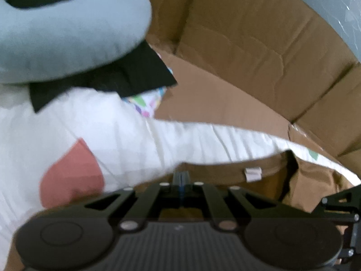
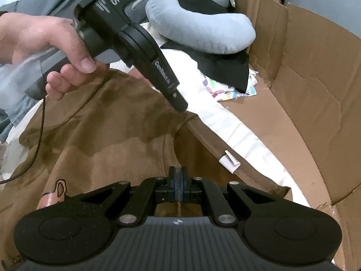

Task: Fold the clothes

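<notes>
Both grippers are down on the brown shirt, which lies spread over a white sheet in front of the cardboard walls. The right gripper has its blue pads pressed together, with a thin fold of the brown fabric pinched between them near the collar. Just to the right of it, a small white tag sticks out from the collar band. The left gripper comes in from the far left, held in a hand, and its tip meets the shirt's edge at the shoulder; from its own camera the jaws are closed tight, right at the brown cloth's rim, though the blur hides how much fabric is caught. Farther off, a light blue neck pillow sits on a black cloth, with a spotted, colourful cloth peeking from beneath.
</notes>
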Demonstrator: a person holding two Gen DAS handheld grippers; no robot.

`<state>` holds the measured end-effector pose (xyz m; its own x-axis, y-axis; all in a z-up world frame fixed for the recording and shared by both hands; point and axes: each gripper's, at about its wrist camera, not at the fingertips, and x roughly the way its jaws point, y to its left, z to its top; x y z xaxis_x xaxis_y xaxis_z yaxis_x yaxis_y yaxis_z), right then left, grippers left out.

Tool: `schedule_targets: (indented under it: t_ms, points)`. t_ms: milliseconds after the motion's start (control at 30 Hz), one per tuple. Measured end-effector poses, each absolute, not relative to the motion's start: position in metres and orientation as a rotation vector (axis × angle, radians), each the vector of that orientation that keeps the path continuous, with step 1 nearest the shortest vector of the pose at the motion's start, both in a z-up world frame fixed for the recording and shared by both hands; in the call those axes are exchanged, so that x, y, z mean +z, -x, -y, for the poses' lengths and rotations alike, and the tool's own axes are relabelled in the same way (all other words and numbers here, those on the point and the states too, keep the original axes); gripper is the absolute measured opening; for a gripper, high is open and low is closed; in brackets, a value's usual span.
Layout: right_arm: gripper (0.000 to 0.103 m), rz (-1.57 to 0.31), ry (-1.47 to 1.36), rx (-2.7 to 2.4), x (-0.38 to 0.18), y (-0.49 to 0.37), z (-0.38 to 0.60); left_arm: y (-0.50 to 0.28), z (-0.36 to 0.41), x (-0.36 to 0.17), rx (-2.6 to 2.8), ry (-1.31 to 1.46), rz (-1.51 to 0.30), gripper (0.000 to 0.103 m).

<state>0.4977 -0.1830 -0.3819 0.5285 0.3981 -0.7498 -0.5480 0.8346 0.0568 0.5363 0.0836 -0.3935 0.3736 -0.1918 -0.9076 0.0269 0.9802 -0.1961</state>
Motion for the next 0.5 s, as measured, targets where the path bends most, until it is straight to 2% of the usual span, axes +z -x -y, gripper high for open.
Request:
schedule_targets:
  t_ms: [67, 167, 367, 500]
  points:
    - [0.001, -0.832, 0.206, 0.571, -0.381, -0.495, 0.181, -0.536, -0.079, -0.398, -0.148, 0.143, -1.206, 0.001]
    - [0.001, -0.833, 0.223, 0.573, -0.384, -0.495, 0.178, -0.537, -0.074, -0.405, -0.137, 0.138, -1.231, 0.006]
    - [0.0, -0.831, 0.211, 0.569, -0.384, -0.498, 0.177, -0.542, -0.066, -0.42, -0.076, 0.108, -1.28, 0.007]
    - [0.001, -0.842, 0.209, 0.571, -0.385, -0.497, 0.176, -0.546, -0.066, -0.422, -0.033, 0.11, -1.304, 0.003]
